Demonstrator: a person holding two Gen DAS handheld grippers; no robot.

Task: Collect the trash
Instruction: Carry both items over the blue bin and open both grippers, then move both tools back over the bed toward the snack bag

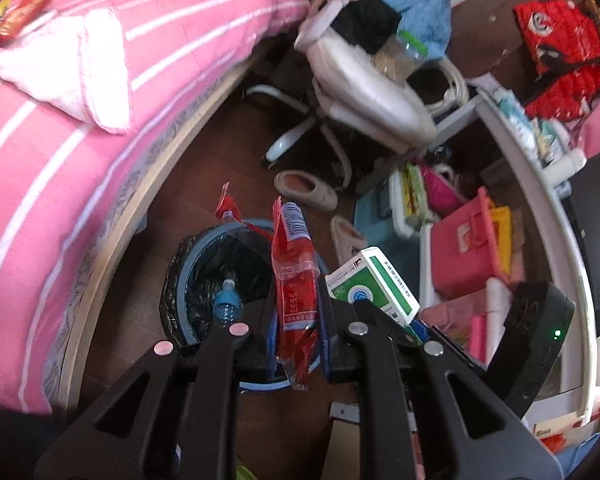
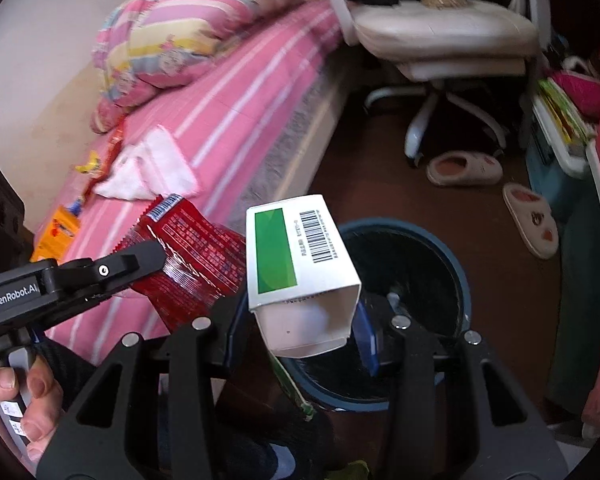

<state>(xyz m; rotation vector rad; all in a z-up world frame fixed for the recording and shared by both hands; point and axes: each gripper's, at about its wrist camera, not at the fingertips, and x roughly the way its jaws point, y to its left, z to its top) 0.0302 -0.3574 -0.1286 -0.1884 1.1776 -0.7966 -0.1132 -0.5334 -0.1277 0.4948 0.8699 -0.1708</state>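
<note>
My left gripper (image 1: 298,322) is shut on a red plastic wrapper (image 1: 294,276) and holds it over the blue-rimmed trash bin (image 1: 180,280) lined with a black bag. A blue-labelled water bottle (image 1: 226,300) lies inside the bin. My right gripper (image 2: 300,320) is shut on a white and green carton box (image 2: 300,252), held above the same bin (image 2: 456,264). The box also shows in the left wrist view (image 1: 374,284), just right of the wrapper. The wrapper (image 2: 192,256) and the left gripper's fingers (image 2: 116,266) show in the right wrist view, left of the box.
A pink striped bed (image 1: 60,140) runs along the left, with wrappers (image 2: 60,228) and a white cloth (image 2: 148,168) on it. A white swivel chair (image 1: 364,80) stands beyond the bin. Two slippers (image 2: 464,168) lie on the brown floor. Cluttered white shelves with pink boxes (image 1: 468,252) are at right.
</note>
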